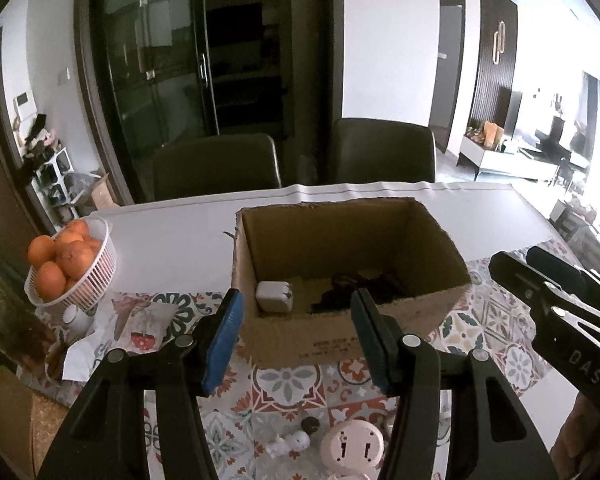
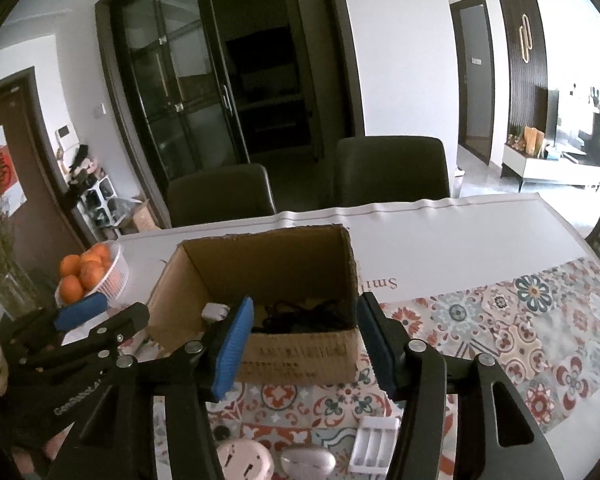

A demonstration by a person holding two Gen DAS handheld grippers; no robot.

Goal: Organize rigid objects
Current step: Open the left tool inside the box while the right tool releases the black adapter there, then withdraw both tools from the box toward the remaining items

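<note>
1. The cardboard box point(image 1: 352, 280) stands open-topped on the patterned tablecloth point(image 2: 520, 320), near the middle of the table. Inside it lie a small white cube-shaped adapter point(image 1: 275, 297) against the left wall and a dark tangle of cable point(image 2: 304, 314) toward the right. Anything dropped from above could land on the cable and rest tilted, or bounce against the thin walls.
2. Items not yet boxed lie on the near side of the box, close to the person: a round pinkish-white plug unit point(image 1: 350, 450), a small white figure-like piece point(image 1: 290, 442), a grey oval object point(image 2: 308, 462) and a white battery holder point(image 2: 374, 442). They lie close together, so a reach for 1 could knock its neighbour.
3. The left gripper point(image 1: 300, 336) hovers in front of the box with its blue-padded jaws apart and nothing between them. Its fingers frame the near wall; a careless push forward could shove the light box across the cloth.
4. The right gripper point(image 2: 306, 340) is likewise parted and empty, hanging over the same near wall. Each gripper shows at the edge of the other's view, so the 2 are near each other; reaching for the same item could make them collide.
5. The white basket of oranges point(image 1: 96, 272) sits well to the left by the table edge; a wide sweep of the left arm might tip it.
6. The cloth could bunch if the box is dragged.
</note>
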